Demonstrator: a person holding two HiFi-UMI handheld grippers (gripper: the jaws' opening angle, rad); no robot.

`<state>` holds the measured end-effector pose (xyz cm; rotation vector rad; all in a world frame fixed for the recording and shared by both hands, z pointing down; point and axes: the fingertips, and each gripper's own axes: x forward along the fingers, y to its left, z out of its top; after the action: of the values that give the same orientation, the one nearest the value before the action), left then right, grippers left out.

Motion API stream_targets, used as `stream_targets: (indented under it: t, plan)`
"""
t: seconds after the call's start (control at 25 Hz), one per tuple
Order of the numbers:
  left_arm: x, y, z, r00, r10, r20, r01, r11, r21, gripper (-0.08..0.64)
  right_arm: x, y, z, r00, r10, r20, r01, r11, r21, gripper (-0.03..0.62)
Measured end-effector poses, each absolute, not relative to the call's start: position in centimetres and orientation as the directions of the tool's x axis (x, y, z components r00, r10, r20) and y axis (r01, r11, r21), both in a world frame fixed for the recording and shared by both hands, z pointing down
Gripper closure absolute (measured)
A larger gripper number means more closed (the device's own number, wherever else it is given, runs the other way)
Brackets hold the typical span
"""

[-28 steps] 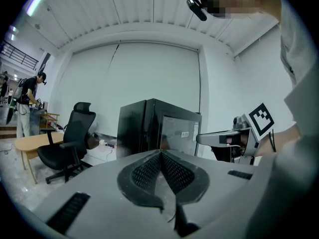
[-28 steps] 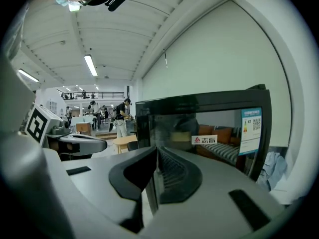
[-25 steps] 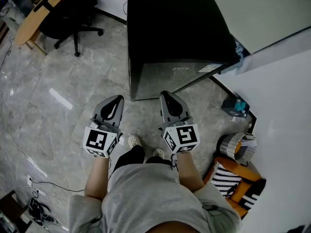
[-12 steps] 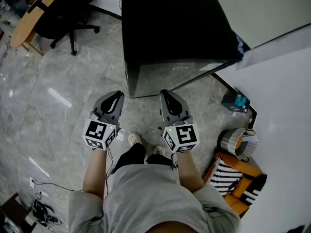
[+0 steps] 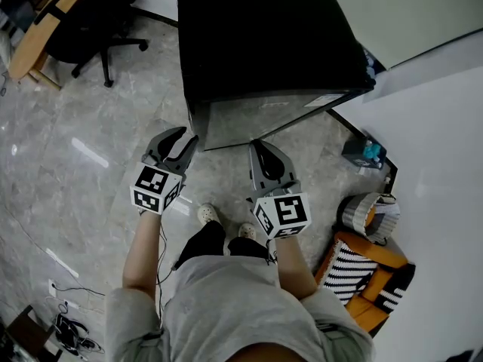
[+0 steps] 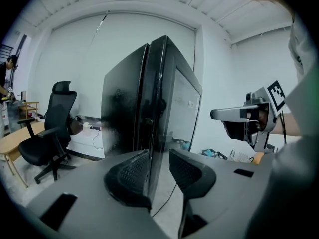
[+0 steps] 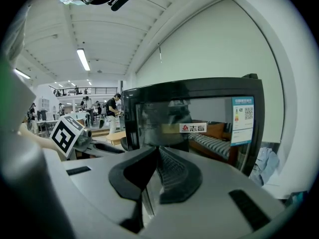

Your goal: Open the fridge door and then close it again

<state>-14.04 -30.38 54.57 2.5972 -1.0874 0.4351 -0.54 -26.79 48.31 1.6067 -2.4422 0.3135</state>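
A black fridge [image 5: 264, 36] stands in front of me with its glass door [image 5: 256, 119] closed and facing me. My left gripper [image 5: 181, 140] is at the door's left front corner, its jaws opening. In the left gripper view the door's edge [image 6: 158, 98] runs straight ahead in line with the gap of that gripper [image 6: 158, 156], and the pads do not press on it. My right gripper [image 5: 259, 148] hangs shut a little in front of the door's middle. In the right gripper view its tips [image 7: 158, 151] meet before the glass door [image 7: 199, 118] with nothing held.
An office chair [image 5: 90, 21] and a wooden desk [image 5: 38, 29] stand at the far left. A white wall [image 5: 438, 164] runs along the right. By it lie a blue box [image 5: 362, 153], a round basket [image 5: 366, 217] and an orange striped seat [image 5: 370, 270]. Cables [image 5: 68, 330] lie at the lower left.
My left gripper has moved forward to the fridge door's left corner and its jaws have spread apart. The right gripper has stayed where it was, shut.
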Motion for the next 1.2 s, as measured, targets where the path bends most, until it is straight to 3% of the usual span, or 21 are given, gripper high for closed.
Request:
stream_targets:
  t: [0.64,1.2]
  plan:
    - [-12.2,-32.9,56.2,0.668,-0.619,0.412,-0.718,-0.682,0.138,0.420,1.4,-26.4,48.8,-0.343,-0.890,0.300,-0.938,0.341,-0.061,0.567]
    - [-12.4,-32.5,56.3,0.611,-0.658,0.440,-0.767,-0.630,0.122,0.460,2.3,-25.6,47.9,-0.354,-0.893,0.279,-0.934,0.352,-0.059,0.566]
